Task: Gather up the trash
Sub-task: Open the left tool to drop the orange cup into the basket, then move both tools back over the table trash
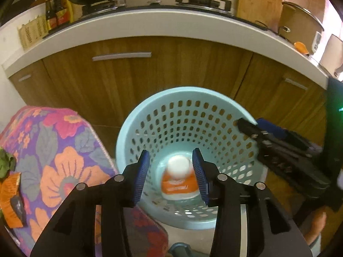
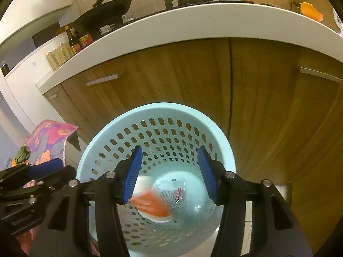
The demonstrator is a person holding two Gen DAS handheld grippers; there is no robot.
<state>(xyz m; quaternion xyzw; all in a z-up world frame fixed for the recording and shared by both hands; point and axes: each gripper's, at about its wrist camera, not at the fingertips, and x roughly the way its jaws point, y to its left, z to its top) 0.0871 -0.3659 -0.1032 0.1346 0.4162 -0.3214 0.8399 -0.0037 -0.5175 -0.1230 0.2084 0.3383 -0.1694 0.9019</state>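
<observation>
Kitchen floor below wooden cabinet doors fills both views, and we hold both grippers over one pale blue perforated basket [image 1: 150,111].

Nearest the lens in the left wrist view, our left gripper [image 1: 173,175] is spread wide with nothing between its blue pads. Directly beyond the gap, at lower centre, a white-capped bottle with an orange label [image 1: 179,180] lies on the basket floor, cap toward us and long axis running away from the camera. Our right gripper [image 2: 169,173] is likewise released, holding nothing. In its view the same bottle [image 2: 154,207] sits low and left of centre, blurred, beside what looks like one crumpled clear wrapper [image 2: 178,192], though the smear makes that uncertain. So we count one bottle, perhaps one wrapper, one basket, two grippers.

At far left of the left wrist view, a stool under a floral cloth [image 1: 60,150] carries an orange packet [image 1: 10,201] and some green leaves [image 1: 6,162]. We judge these to be the remaining trash, and the left gripper is the nearer one.

Farthest off, along the top, runs the white countertop [image 1: 150,23] with stove and pan.
</observation>
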